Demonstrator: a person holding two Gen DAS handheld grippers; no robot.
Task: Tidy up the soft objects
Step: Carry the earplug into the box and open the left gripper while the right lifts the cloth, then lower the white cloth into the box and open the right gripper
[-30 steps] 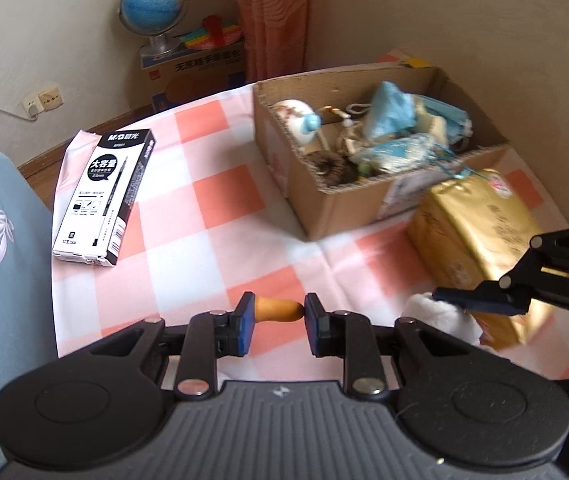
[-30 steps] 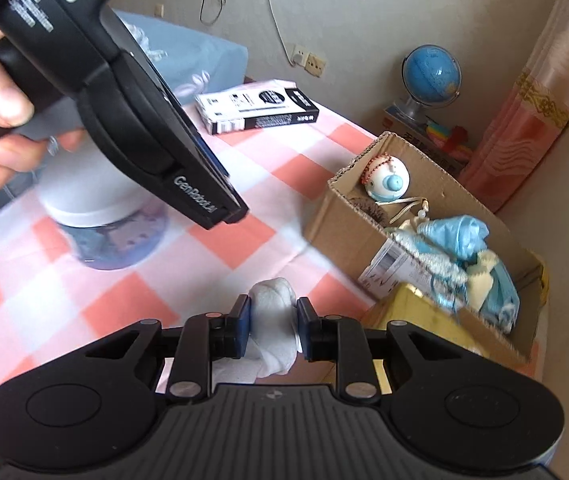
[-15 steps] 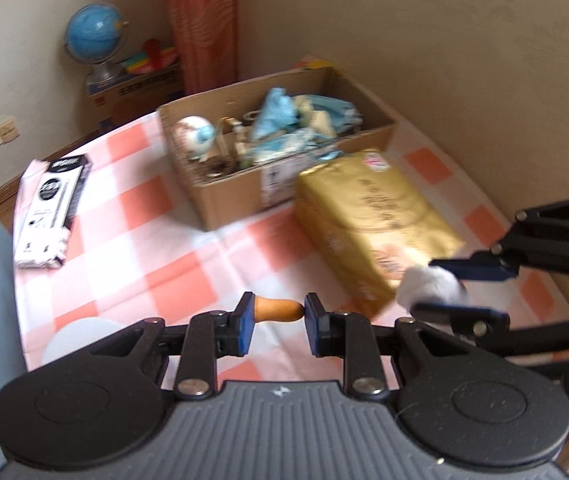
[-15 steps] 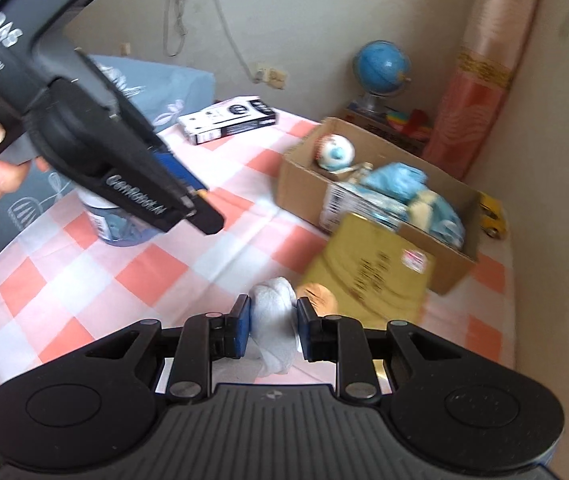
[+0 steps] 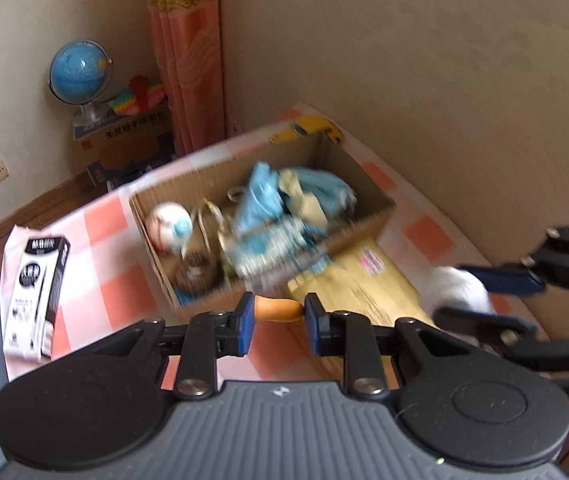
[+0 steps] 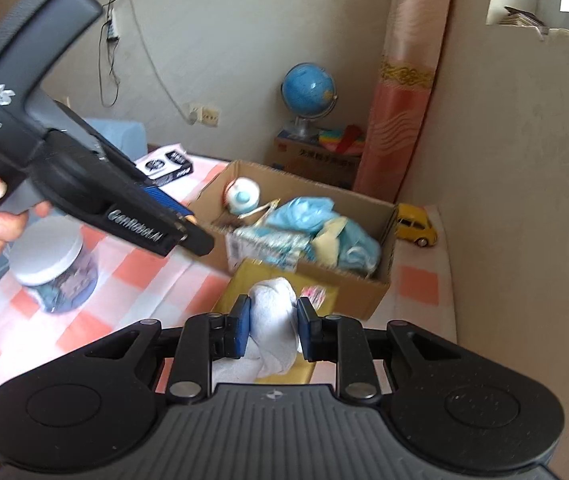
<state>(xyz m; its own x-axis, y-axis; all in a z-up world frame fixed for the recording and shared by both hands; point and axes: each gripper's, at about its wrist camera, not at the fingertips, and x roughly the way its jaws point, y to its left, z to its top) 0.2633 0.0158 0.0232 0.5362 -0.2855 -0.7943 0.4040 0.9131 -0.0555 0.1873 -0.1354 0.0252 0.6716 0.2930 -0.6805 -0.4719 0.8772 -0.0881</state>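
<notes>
The left gripper [image 5: 277, 317] clamped a small orange soft piece [image 5: 278, 309]; the right gripper [image 6: 272, 326] squeezed a crumpled white cloth bundle [image 6: 274, 324].

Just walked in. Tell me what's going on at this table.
A person is tidying soft items with a handheld gripper in each hand. The left gripper is shut on a small orange piece. The right gripper is shut on a white cloth bundle. Both are held above the checked tablecloth, near a gold packet and an open cardboard box already holding blue fabric and a ball. Neither item is in the box yet.
</notes>
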